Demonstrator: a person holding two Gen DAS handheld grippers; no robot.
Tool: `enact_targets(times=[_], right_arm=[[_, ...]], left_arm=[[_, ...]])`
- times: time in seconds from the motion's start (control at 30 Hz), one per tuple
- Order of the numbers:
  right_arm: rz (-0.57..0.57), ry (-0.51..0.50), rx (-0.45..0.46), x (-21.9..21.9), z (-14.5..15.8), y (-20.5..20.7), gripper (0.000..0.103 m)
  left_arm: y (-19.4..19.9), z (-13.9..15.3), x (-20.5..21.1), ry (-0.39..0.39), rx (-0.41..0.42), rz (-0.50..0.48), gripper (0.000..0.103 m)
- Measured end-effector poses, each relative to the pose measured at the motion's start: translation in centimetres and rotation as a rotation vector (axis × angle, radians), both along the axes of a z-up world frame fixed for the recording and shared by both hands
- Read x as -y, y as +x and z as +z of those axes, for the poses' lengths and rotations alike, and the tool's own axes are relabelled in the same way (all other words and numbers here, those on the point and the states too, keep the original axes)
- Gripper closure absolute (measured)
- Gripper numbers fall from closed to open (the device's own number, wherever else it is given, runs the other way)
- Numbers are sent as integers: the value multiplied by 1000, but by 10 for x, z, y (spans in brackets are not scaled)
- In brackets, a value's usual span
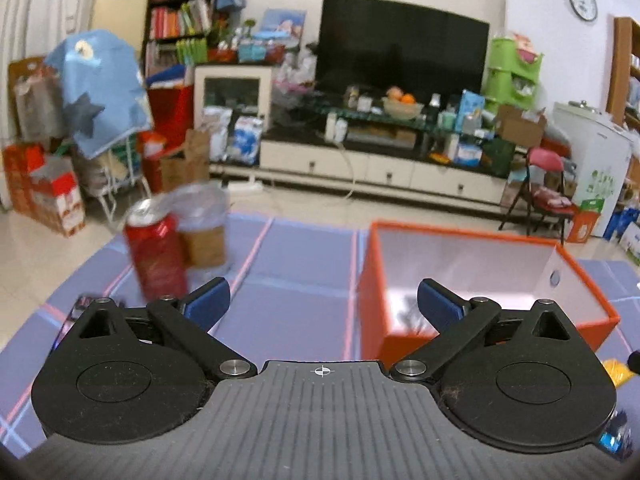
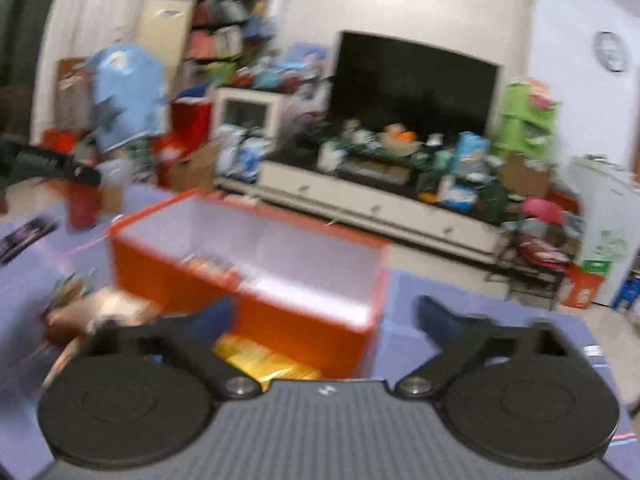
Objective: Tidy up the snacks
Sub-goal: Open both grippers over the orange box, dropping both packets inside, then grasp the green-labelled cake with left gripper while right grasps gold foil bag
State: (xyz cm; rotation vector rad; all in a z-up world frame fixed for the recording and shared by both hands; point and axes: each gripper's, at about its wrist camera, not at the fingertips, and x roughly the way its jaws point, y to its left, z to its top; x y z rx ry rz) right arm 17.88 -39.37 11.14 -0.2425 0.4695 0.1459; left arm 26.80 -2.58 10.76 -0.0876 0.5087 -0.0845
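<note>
An orange box (image 1: 460,256) with a white inside stands on the purple mat, ahead and to the right of my left gripper (image 1: 324,300), which is open and holds nothing. A red can (image 1: 156,256) and a clear jar with a brown label (image 1: 204,232) stand to its left. In the blurred right wrist view my right gripper (image 2: 324,316) is open and empty, just in front of the orange box (image 2: 304,332). A yellow packet (image 2: 264,360) lies against the box's front wall. A reddish packet (image 2: 212,264) lies inside the box. More snack packets (image 2: 92,308) lie to the left.
The purple mat (image 1: 296,256) covers the floor. A dark packet (image 2: 24,236) lies at its far left. Beyond it are a TV cabinet (image 1: 380,168), cardboard boxes and bags (image 1: 52,196), and a red folding chair (image 1: 544,184) at the right.
</note>
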Motion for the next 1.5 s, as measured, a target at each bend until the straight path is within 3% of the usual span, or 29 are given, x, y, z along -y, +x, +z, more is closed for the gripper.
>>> enact_targets(times=[0.07, 0.1, 0.2, 0.27, 0.33, 0.5, 0.73, 0.87, 1.0, 1.13, 1.27, 1.3, 1.4, 1.5], right_arm=[[-12, -46, -36, -7, -9, 6, 1], [-55, -15, -43, -6, -10, 10, 1], [-312, 210, -87, 0, -20, 17, 1], [-381, 315, -114, 0, -33, 16, 1], [-394, 344, -141, -5, -43, 15, 1], [-375, 266, -129, -26, -55, 16, 1], [-440, 254, -113, -32, -65, 43, 1], [-432, 336, -158, -19, -68, 54, 1], [-411, 331, -200, -16, -70, 55, 27], [-361, 333, -225, -13, -70, 52, 31], [-337, 340, -245, -13, -71, 51, 31], [-334, 337, -252, -13, -72, 51, 31], [-326, 326, -271, -14, -74, 54, 30], [-322, 329, -285, -15, -76, 58, 30]], left_arm=[[-6, -10, -16, -30, -27, 16, 10], [-8, -14, -23, -40, -36, 28, 10], [-10, -25, -40, -65, -53, 84, 11], [-8, -26, -43, -83, -49, 93, 11], [-7, -27, -43, -82, -44, 81, 11], [-2, -34, -43, -25, -71, 44, 11], [4, -42, -50, -50, -108, -13, 11], [5, -45, -52, -34, -117, -84, 11], [9, -56, -55, -12, -144, -186, 15], [7, -69, -53, 50, -144, -366, 19], [13, -81, -47, 139, -86, -452, 20], [18, -83, -48, 132, -97, -452, 25], [30, -89, -51, 34, -176, -478, 64], [31, -94, -48, 33, -197, -478, 60]])
